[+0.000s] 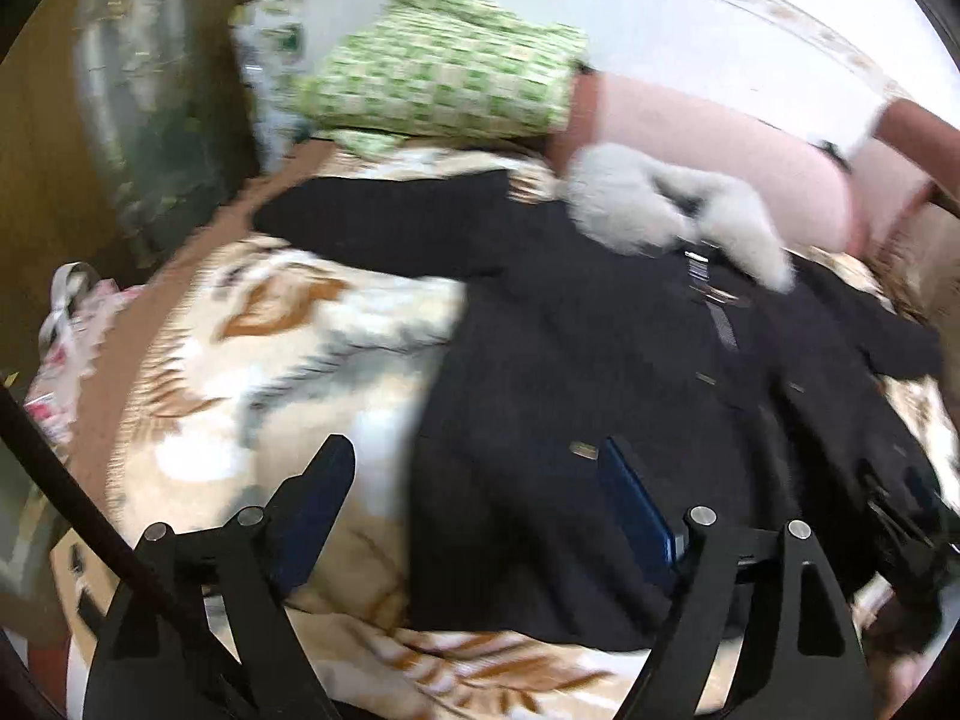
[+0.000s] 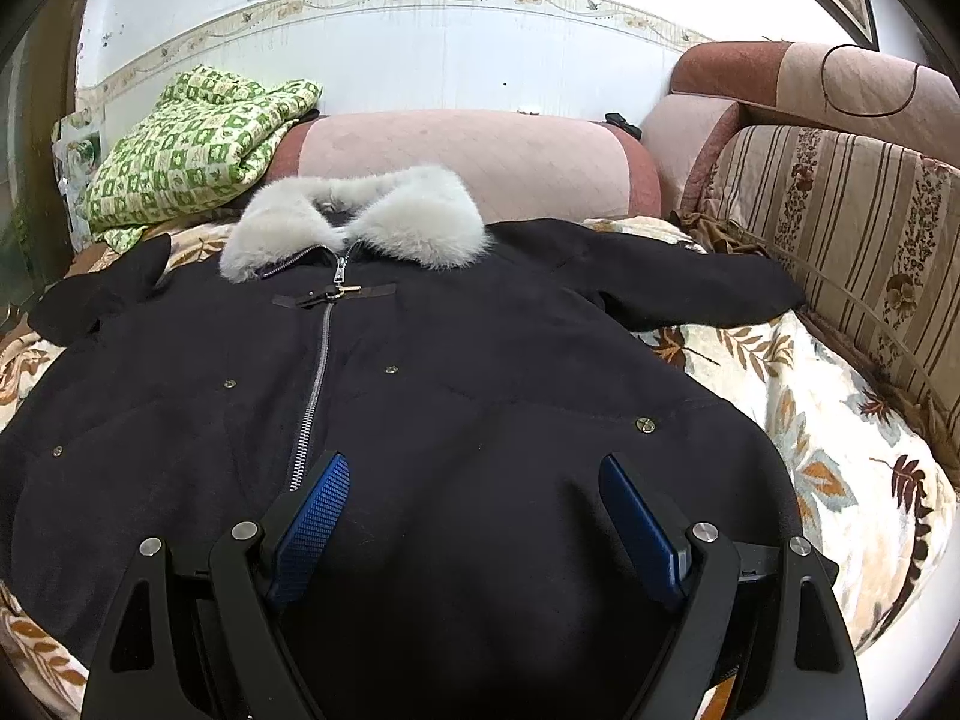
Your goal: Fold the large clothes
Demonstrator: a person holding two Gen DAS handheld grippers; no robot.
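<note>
From the right wrist camera I see the black coat [image 2: 420, 408] spread flat, front side up, on the leaf-patterned blanket [image 2: 798, 396] that covers the bed. Its grey fur collar [image 2: 360, 216] lies at the far end, just in front of the pink bolster [image 2: 480, 162], and the zipper [image 2: 318, 378] runs from the collar toward me, slightly left of centre. One sleeve reaches out to the far right, its cuff close to the striped sofa cushion [image 2: 852, 240]; the other sleeve lies to the far left. A folded green checked quilt [image 2: 198, 150] sits at the far left, against the wall. My right gripper [image 2: 474, 510] hangs over the near hem of the coat with its blue-padded fingers [image 2: 318, 510] wide apart and nothing between them; I cannot tell whether the tips touch the fabric. The left wrist view is blurred and tilted. There my left gripper [image 1: 480, 492] is also spread wide, holding nothing: one finger [image 1: 324, 492] is over the blanket [image 1: 252, 372] and the other is over the left edge of the coat [image 1: 570, 390]. In that view the fur collar [image 1: 654, 210] is at the far right beside the bolster [image 1: 720, 174], and the green quilt [image 1: 444, 66] lies beyond it, toward the wall.
</note>
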